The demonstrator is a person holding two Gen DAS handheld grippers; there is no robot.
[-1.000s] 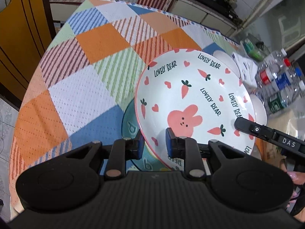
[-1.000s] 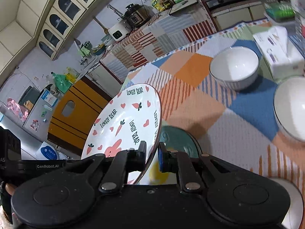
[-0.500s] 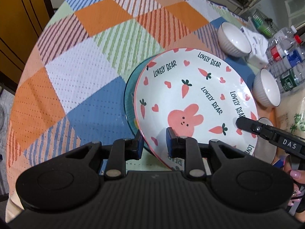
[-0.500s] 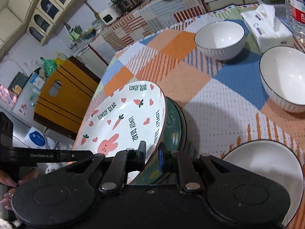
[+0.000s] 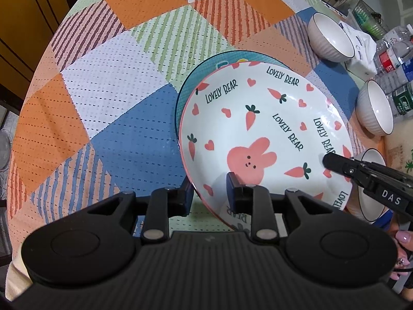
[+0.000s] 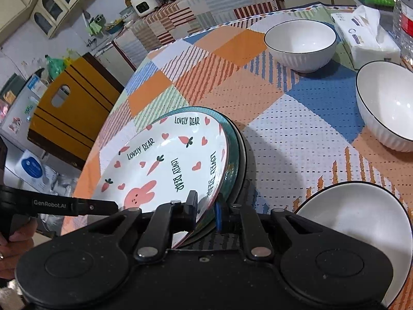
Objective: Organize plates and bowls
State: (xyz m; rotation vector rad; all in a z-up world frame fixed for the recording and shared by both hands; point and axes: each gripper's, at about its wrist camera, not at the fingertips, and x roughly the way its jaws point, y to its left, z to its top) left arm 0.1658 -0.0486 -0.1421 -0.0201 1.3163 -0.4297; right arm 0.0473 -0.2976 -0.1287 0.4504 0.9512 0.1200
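A white plate with a pink rabbit and carrots (image 5: 258,129) (image 6: 167,160) lies low over a teal plate (image 5: 224,60) (image 6: 233,155) on the checked tablecloth, covering most of it. My left gripper (image 5: 209,193) is shut on the rabbit plate's near rim, one finger above and one below. My right gripper (image 6: 206,209) is shut on the rim at the opposite side; one of its fingers (image 5: 329,161) shows on the plate in the left wrist view. Whether the rabbit plate rests on the teal one I cannot tell.
Three white ribbed bowls (image 6: 300,44) (image 6: 387,108) (image 6: 361,222) stand to the right of the plates. A tissue pack (image 6: 366,33) and water bottles (image 5: 395,62) sit at the far right. A yellow cabinet (image 6: 69,108) stands beyond the table's left edge.
Both grippers have come down with the rabbit plate, which has flattened out from its steep tilt and now sits close over the teal plate.
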